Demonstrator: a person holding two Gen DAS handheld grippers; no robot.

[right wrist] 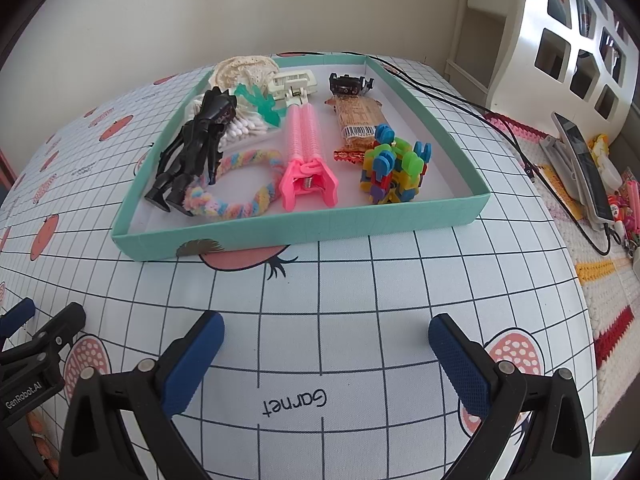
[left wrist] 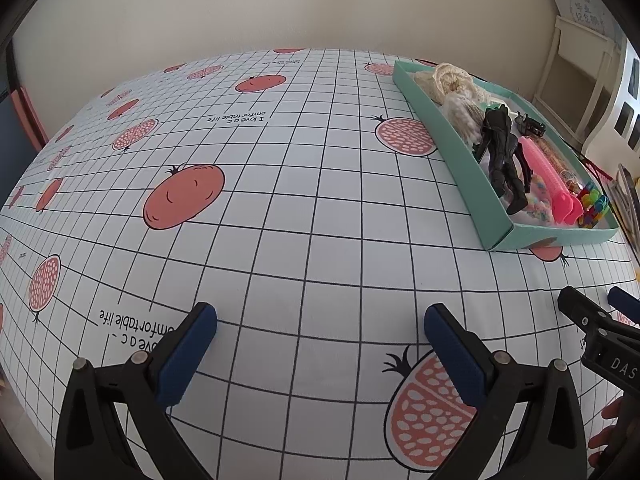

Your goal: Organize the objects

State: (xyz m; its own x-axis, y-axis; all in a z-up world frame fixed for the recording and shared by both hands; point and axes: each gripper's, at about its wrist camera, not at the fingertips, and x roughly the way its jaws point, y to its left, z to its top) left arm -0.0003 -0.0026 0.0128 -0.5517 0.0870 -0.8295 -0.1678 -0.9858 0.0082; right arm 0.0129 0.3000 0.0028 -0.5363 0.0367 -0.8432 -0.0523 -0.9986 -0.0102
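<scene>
A shallow teal tray (right wrist: 280,236) (left wrist: 440,120) sits on the fruit-print tablecloth and holds several items. Inside lie a black toy figure (right wrist: 196,148) (left wrist: 504,156), a pink hair clip (right wrist: 306,156) (left wrist: 548,176), a rainbow fuzzy scrunchie (right wrist: 248,196), a colourful block toy (right wrist: 394,168), a snack packet (right wrist: 358,120), cotton swabs (right wrist: 244,130), a cream clip (right wrist: 294,82), a small black part (right wrist: 350,82) and cream lace (right wrist: 244,68). My right gripper (right wrist: 326,340) stands open over bare cloth in front of the tray. My left gripper (left wrist: 320,332) stands open, empty, left of the tray.
A phone on a stand (right wrist: 580,160), black cables (right wrist: 500,120) and small trinkets (right wrist: 624,208) lie on a knitted mat to the right. A white shelf unit (right wrist: 568,40) stands behind them. The wall runs along the table's far edge.
</scene>
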